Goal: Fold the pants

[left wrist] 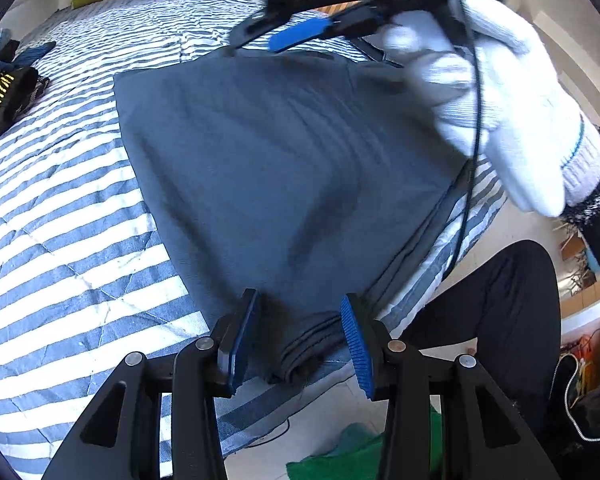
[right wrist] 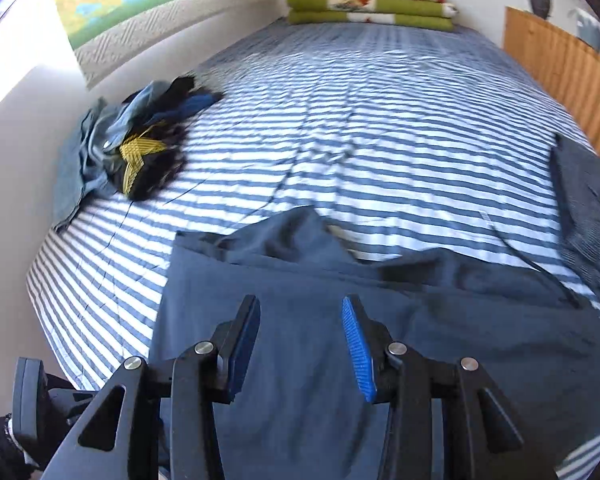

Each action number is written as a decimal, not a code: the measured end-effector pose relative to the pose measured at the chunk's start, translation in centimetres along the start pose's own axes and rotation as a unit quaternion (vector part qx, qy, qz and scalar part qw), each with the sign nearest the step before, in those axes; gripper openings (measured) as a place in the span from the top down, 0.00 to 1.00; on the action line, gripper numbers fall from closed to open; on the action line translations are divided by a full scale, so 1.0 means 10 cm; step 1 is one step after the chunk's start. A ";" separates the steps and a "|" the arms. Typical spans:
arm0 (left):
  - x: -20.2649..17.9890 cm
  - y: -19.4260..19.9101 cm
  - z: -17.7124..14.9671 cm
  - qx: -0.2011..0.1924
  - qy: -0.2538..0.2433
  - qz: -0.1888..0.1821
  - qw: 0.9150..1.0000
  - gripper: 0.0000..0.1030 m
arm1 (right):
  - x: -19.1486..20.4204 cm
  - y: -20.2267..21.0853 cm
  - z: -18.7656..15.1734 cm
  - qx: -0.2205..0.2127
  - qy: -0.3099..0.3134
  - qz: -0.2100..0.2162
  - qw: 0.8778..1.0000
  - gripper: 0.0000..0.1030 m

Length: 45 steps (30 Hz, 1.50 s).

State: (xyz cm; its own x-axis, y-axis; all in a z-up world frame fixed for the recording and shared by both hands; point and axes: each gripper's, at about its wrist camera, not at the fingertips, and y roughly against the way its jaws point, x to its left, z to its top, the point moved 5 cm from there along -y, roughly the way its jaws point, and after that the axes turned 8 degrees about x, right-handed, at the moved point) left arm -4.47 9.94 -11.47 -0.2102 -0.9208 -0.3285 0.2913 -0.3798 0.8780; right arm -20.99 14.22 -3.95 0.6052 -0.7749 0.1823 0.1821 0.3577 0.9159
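The grey pants point(left wrist: 284, 168) lie folded flat on the blue-and-white striped bed point(left wrist: 68, 240), reaching to its near edge. My left gripper point(left wrist: 298, 340) stands open at the bottom of the left wrist view. The layered folded corner of the pants lies between its blue pads point(left wrist: 356, 344), which do not visibly press on it. A white-gloved hand point(left wrist: 500, 112) holds my right gripper point(left wrist: 256, 46), blurred, above the far edge of the pants. In the right wrist view that gripper point(right wrist: 300, 336) is open over the pants point(right wrist: 300, 280), with nothing between its fingers.
A pile of dark and light-blue clothes point(right wrist: 132, 152) sits near the wall. Folded blankets point(right wrist: 368, 4) lie at the bed's head. Another grey garment point(right wrist: 588, 208) lies by a wooden panel point(right wrist: 560, 64). A green cloth point(left wrist: 340, 452) is on the floor by a black-clad leg point(left wrist: 500, 312).
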 end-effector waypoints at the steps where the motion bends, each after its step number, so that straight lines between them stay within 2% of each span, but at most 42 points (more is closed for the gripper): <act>1: 0.00 -0.01 0.00 -0.001 -0.001 -0.003 1.000 0.56 | 0.11 -0.16 0.08 0.010 0.002 0.011 1.000 0.63; 3: -0.02 -0.01 0.00 0.000 -0.006 -0.004 1.000 0.56 | 0.26 -0.50 0.25 0.028 -0.001 0.026 0.999 0.63; 7: -0.05 -0.02 0.01 0.005 -0.012 -0.002 1.000 0.56 | 0.39 -1.02 0.43 0.059 -0.005 0.022 0.998 0.63; 9: -0.02 0.05 0.01 0.004 -0.006 -0.007 1.000 0.56 | 0.41 -1.03 0.46 0.050 0.003 0.012 0.999 0.63; 12: 0.16 0.26 0.12 -0.019 0.013 0.004 1.000 0.56 | 0.25 -0.64 0.41 0.022 -0.041 0.059 0.997 0.63; 14: 0.40 0.40 0.28 -0.037 0.039 0.018 0.998 0.55 | 0.17 -0.27 0.23 -0.006 -0.051 0.077 0.996 0.63; 16: 0.74 0.53 0.46 -0.045 0.073 0.009 0.996 0.54 | 0.14 0.07 -0.10 -0.033 -0.044 0.074 0.996 0.63; 18: 1.02 0.50 0.72 -0.044 0.110 0.003 0.993 0.53 | 0.22 0.21 -0.47 -0.040 -0.035 0.074 0.996 0.63; 20: 1.42 0.49 0.93 -0.035 0.134 -0.007 0.990 0.48 | 0.39 0.16 -0.80 -0.024 -0.021 0.073 0.997 0.63; 22: 1.60 0.32 1.17 -0.014 0.151 -0.007 0.988 0.45 | 0.62 0.05 -1.07 -0.015 0.009 0.062 0.998 0.63; 25: 1.67 0.03 1.40 0.013 0.148 0.006 0.989 0.44 | 0.96 -0.14 -1.32 -0.013 0.054 0.041 0.998 0.63; 28: 1.63 -0.06 1.45 0.010 0.146 -0.003 0.989 0.45 | 1.17 -0.32 -1.48 0.002 0.070 0.046 0.996 0.63; 31: 1.64 -0.08 1.48 0.013 0.157 -0.003 0.988 0.67 | 1.39 -0.35 -1.60 -0.005 0.108 0.031 0.994 0.61; 32: 1.63 -0.06 1.49 0.014 0.155 0.000 0.988 0.71 | 1.46 -0.35 -1.62 -0.005 0.123 0.025 0.992 0.56; 35: 1.63 -0.06 1.50 0.013 0.150 0.004 0.989 0.79 | 1.60 -0.40 -1.64 -0.013 0.159 -0.017 0.987 0.53; 37: 1.64 -0.07 1.50 0.014 0.153 0.003 0.988 0.83 | 1.59 -0.49 -1.62 -0.004 0.155 -0.044 0.987 0.53; 40: 1.68 -0.06 1.49 0.011 0.162 -0.007 0.987 0.89 | 1.57 -0.53 -1.58 -0.005 0.140 -0.057 0.989 0.54; 45: 1.71 -0.01 1.48 -0.012 0.190 -0.035 0.981 0.93 | 1.55 -0.53 -1.57 -0.006 0.151 -0.078 0.986 0.67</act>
State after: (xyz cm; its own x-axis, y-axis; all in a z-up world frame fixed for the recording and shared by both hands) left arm -21.93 -4.45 -12.02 0.1303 -0.8571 -0.4984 0.3116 -0.4418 0.8413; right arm -0.39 8.54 -11.61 0.7715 -0.6317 -0.0759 0.2991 0.2548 0.9196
